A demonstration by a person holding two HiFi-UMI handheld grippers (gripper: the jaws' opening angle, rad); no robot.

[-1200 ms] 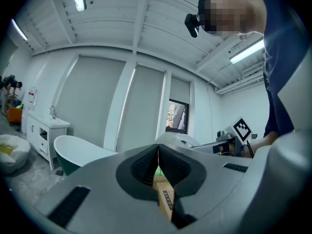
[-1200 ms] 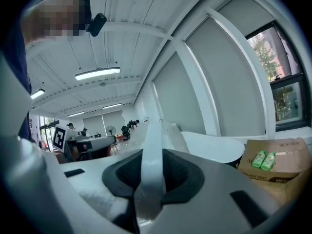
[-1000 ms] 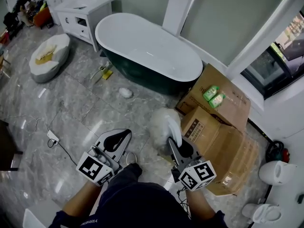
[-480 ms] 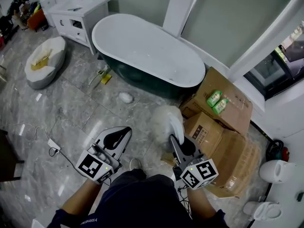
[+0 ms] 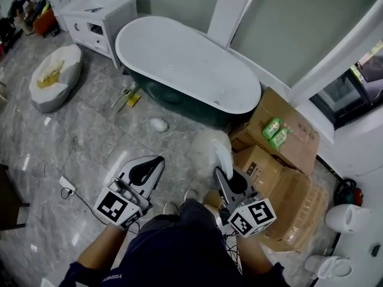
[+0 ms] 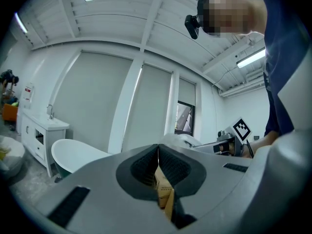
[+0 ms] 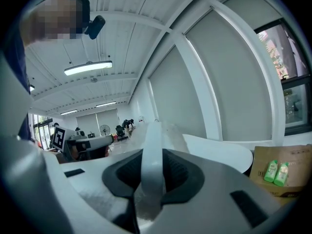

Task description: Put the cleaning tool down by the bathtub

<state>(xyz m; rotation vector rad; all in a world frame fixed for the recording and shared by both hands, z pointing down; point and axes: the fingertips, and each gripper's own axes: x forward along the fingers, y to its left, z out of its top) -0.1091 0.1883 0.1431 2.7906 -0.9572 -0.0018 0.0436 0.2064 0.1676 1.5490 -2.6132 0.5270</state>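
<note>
Cleaning tool (image 5: 210, 143), a white fluffy head on a pale handle, is riding in the right gripper off the floor. It is hanging short of the bathtub (image 5: 185, 61), toward the tub's right-hand end, so it is not yet lying beside it.

Left of the bathtub, a white beanbag (image 5: 52, 75) is slumping on the marble floor (image 5: 90, 142). A white vanity (image 5: 99, 18) is standing at the tub's far-left end. Neither is playing any part.

Well short of the bathtub's front wall, the left gripper (image 5: 157, 160) is travelling level. Its fingers (image 6: 142, 165) are pressing together at the tips on nothing, and only a sliver of cardboard is showing through the gap lower down. A small white lump (image 5: 158, 124) is lying on the floor just in front of the tub.

Further right, the right gripper (image 5: 222, 175) is pinching the tool's handle between its fingers (image 7: 181, 172), with the head pointing toward the tub. Beyond the bathtub's right end, cardboard boxes (image 5: 281, 178) carrying two green bottles (image 5: 274, 130) are crowding the floor.

Over the last second both grippers have been carried forward together. The gap between the tool's head and the tub's front wall has narrowed, and the grip has not changed. The approach appears to be nearly ending, with lowering and letting go still ahead, probably onto the open floor between the lump and the boxes.
</note>
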